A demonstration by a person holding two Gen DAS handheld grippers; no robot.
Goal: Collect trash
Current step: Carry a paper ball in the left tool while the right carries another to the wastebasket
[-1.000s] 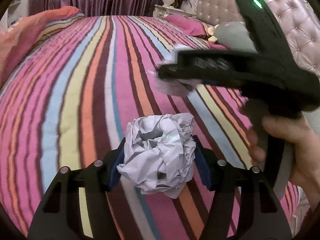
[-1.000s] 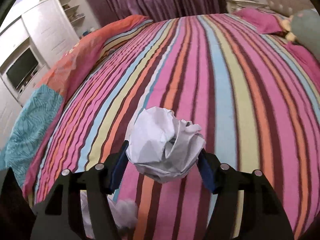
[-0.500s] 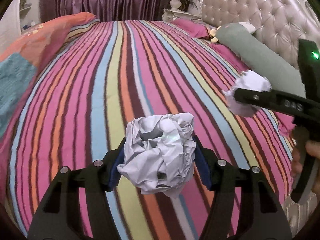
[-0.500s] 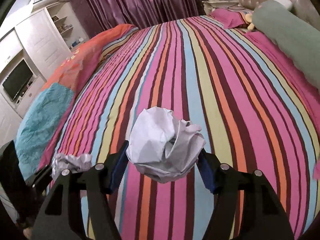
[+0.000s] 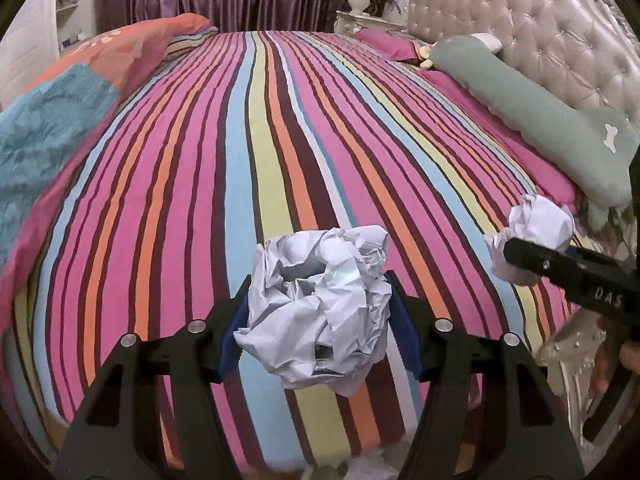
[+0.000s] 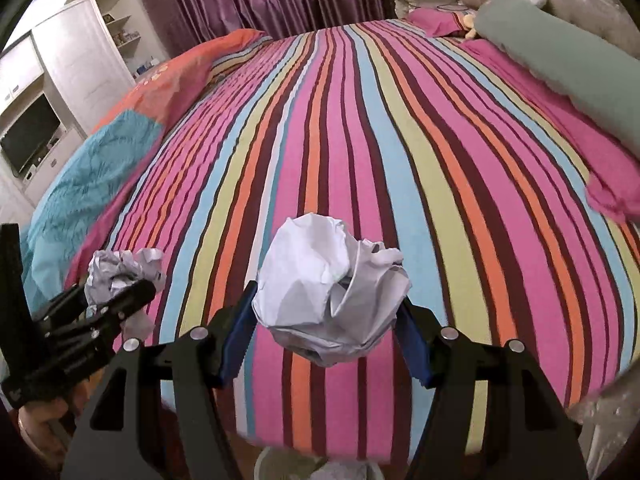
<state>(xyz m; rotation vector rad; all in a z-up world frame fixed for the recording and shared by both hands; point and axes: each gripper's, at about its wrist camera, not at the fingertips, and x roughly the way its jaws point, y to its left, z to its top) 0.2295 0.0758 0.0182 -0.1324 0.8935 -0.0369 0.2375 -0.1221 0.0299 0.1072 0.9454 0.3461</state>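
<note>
My left gripper is shut on a crumpled ball of white paper, held in the air above the near edge of the striped bed. My right gripper is shut on a second crumpled white paper ball, also above the bed's near edge. The right gripper and its paper ball show at the right of the left wrist view. The left gripper and its paper ball show at the lower left of the right wrist view.
A long green pillow lies along the tufted headboard. An orange and teal quilt lies on the bed's left side. White cabinets with a TV stand at the left. A pale round container rim shows below the bed edge.
Both grippers have pulled back from over the bed towards its near edge, each keeping its paper ball. The right gripper has moved out to the right of the left one.
</note>
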